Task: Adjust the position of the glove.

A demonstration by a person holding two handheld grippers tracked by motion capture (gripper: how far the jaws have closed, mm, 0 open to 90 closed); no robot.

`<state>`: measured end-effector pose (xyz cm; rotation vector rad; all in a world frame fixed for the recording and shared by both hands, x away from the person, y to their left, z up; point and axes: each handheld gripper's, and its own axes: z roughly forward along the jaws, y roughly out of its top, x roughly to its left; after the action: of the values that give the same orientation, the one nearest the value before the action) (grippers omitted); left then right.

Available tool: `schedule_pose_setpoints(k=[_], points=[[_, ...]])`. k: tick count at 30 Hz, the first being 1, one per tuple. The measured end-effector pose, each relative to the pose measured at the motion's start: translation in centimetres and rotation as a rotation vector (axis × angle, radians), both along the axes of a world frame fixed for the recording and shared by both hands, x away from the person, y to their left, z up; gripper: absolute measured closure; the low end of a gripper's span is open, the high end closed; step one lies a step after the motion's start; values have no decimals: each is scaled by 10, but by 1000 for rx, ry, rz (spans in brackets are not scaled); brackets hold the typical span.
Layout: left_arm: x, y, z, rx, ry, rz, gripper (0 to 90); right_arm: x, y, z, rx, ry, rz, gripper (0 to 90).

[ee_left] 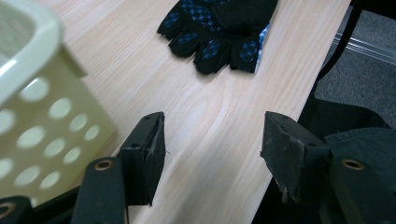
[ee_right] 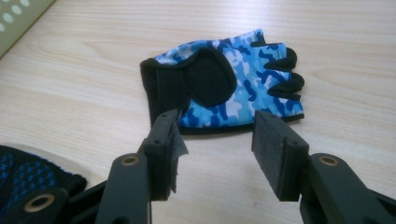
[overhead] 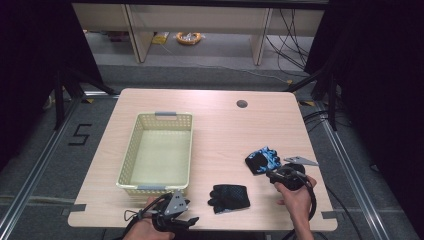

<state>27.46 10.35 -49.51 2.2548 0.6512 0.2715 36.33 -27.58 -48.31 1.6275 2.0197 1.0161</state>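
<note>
At the table's (overhead: pixel 215 107) near edge, the left gripper (overhead: pixel 186 220) hangs with jaws wide apart and empty, the black glove (overhead: pixel 229 197) just right of it. Toward the right edge, the right gripper (ee_right: pixel 215 135), agape and empty, sits just short of the blue camouflage glove (ee_right: pixel 224 86).

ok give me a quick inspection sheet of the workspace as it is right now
surface: light wood table, round grommet hole near the far edge
job's things: blue camouflage fingerless glove flat on the table just ahead of the right gripper; black fingerless glove with blue dots flat near the front edge; cream perforated basket at the left with nothing in it
clutter: nothing seen
grippers: left gripper open, above the front edge beside the basket; right gripper open, jaws at the camouflage glove's edge, not closed on it
cables: a black cable trails from the right gripper; loose cables on the floor behind
surroundings: black curtains, grey floor, wooden furniture legs
</note>
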Motion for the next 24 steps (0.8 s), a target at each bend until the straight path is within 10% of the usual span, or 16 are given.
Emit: schedule_pose_setpoints(k=[11, 22, 24], points=[[1, 11, -3, 20, -4, 0, 385, 29, 14, -8, 18, 116, -175, 468], [-1, 9, -2, -8, 8, 15, 380, 49, 19, -17, 0, 113, -220, 461], [-1, 9, -2, -1, -3, 2, 380, 50, 18, -18, -68, 107, -186, 470]])
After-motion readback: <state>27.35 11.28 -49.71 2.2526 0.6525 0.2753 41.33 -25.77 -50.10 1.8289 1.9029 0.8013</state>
